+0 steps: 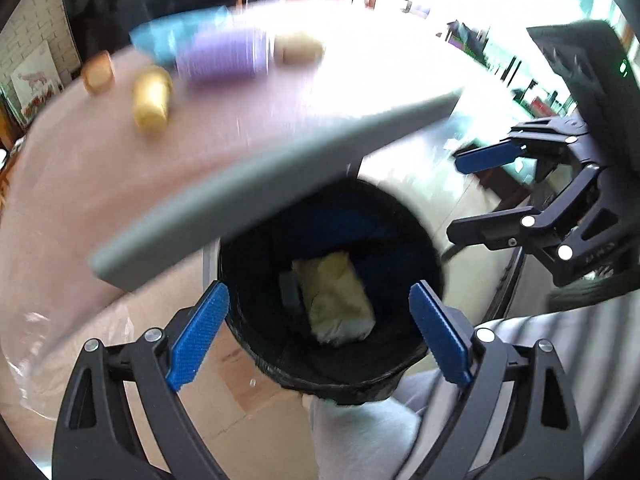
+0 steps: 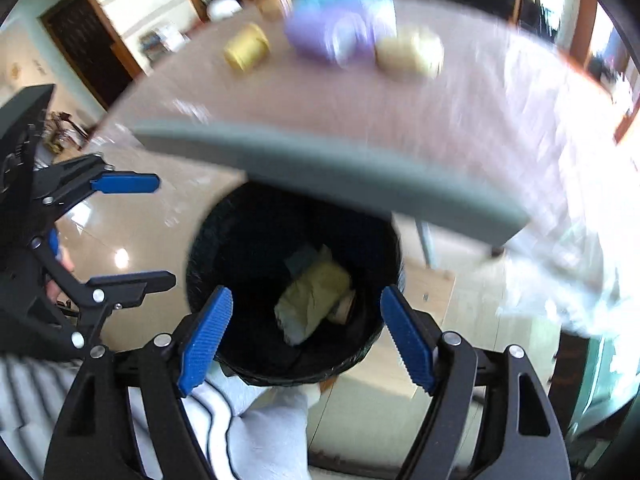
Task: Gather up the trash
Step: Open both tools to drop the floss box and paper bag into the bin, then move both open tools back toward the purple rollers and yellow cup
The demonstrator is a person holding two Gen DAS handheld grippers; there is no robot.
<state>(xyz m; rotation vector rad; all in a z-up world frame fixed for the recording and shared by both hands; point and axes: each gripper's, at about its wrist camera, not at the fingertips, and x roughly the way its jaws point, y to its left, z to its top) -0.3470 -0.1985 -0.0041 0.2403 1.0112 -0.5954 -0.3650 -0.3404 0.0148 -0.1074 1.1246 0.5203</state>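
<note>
A: Item one, left tongs (image 1: 318, 334)?
B: Spread wide, nothing between the blue pads (image 1: 198, 338). Directly beyond them, a black-lined bin (image 1: 256, 248), mouth upward.
A: Bin contents?
B: One crumpled yellowish wrapper (image 1: 336, 300) at the bottom, a smaller dark scrap beside it, too blurred to name.
A: Item two, right tongs (image 2: 306, 338)?
B: Released, nothing between them, over the same bin (image 2: 216, 240); the wrapper (image 2: 316, 296) lies straight past the tips.
A: Worktop (image 1: 240, 188)?
B: Grey-edged, further out past both tongs, above the bin's far rim. On it: gold spool (image 1: 152, 98), purple roll (image 1: 224, 56), beige spool (image 1: 298, 48), small orange piece (image 1: 98, 72), something blue (image 1: 160, 40) behind the roll; all blurred
</note>
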